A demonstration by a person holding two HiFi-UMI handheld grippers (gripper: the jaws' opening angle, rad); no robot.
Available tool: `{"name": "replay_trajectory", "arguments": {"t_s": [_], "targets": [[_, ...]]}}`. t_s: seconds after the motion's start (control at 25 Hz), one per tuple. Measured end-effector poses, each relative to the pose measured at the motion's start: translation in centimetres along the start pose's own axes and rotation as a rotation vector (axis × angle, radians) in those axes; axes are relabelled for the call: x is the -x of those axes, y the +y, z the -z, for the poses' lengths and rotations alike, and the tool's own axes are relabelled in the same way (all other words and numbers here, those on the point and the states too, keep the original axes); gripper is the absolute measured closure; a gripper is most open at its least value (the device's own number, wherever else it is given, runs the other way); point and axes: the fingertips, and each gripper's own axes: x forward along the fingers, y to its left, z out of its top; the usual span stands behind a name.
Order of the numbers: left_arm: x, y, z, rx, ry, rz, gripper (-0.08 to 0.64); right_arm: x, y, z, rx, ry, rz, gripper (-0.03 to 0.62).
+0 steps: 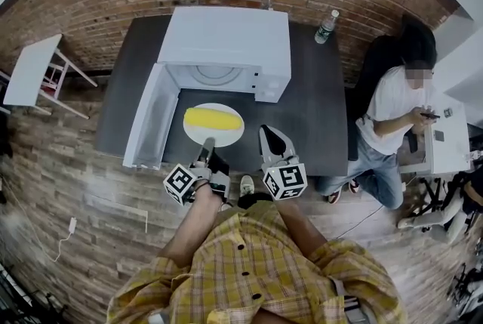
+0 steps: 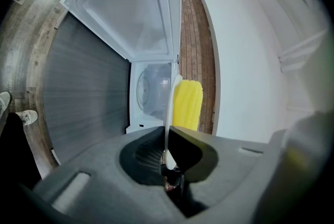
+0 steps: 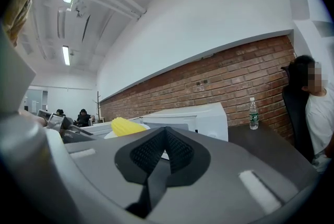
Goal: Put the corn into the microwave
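Observation:
A yellow corn cob [image 1: 213, 118] lies on a white plate [image 1: 226, 138] just in front of the open white microwave [image 1: 226, 39]. My left gripper [image 1: 206, 144] is shut on the plate's near rim and holds it above the dark table. In the left gripper view the plate [image 2: 170, 108] stands edge-on between the jaws, with the corn [image 2: 187, 105] to its right and the microwave cavity [image 2: 151, 90] straight ahead. My right gripper [image 1: 266, 132] hovers to the right of the plate, shut and empty. In the right gripper view, that gripper [image 3: 166, 137] has the corn [image 3: 125, 125] to its left.
The microwave door [image 1: 147, 118] hangs open to the left of the plate. A water bottle [image 1: 326, 26] stands at the table's back right. A seated person [image 1: 392, 111] is right of the dark table [image 1: 317, 103]. A white stand [image 1: 30, 69] is at far left.

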Motion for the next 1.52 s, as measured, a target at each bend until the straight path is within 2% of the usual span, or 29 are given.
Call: {"name": "replay_trajectory", "arguments": {"t_s": [0.12, 0.28, 0.52, 1.52], "targets": [[-1.0, 0.7, -0.4, -0.021, -0.008, -0.023, 0.546, -0.8, -0.4, 0.3, -0.008, 0.004, -0.014, 0.588], [-2.8, 0.6, -0.4, 0.008, -0.019, 0.002, 0.546, -1.9, -1.0, 0.8, -0.006, 0.020, -0.026, 0.588], [-4.5, 2.9, -1.0, -0.006, -0.035, -0.060, 0.546, -3.1, -1.4, 1.7, -0.007, 0.047, -0.053, 0.588], [-13.0, 8.3, -4.9, -0.014, -0.096, -0.138, 0.543, -7.6, -4.0, 3.4, 0.005, 0.104, -0.090, 0.588]]}}
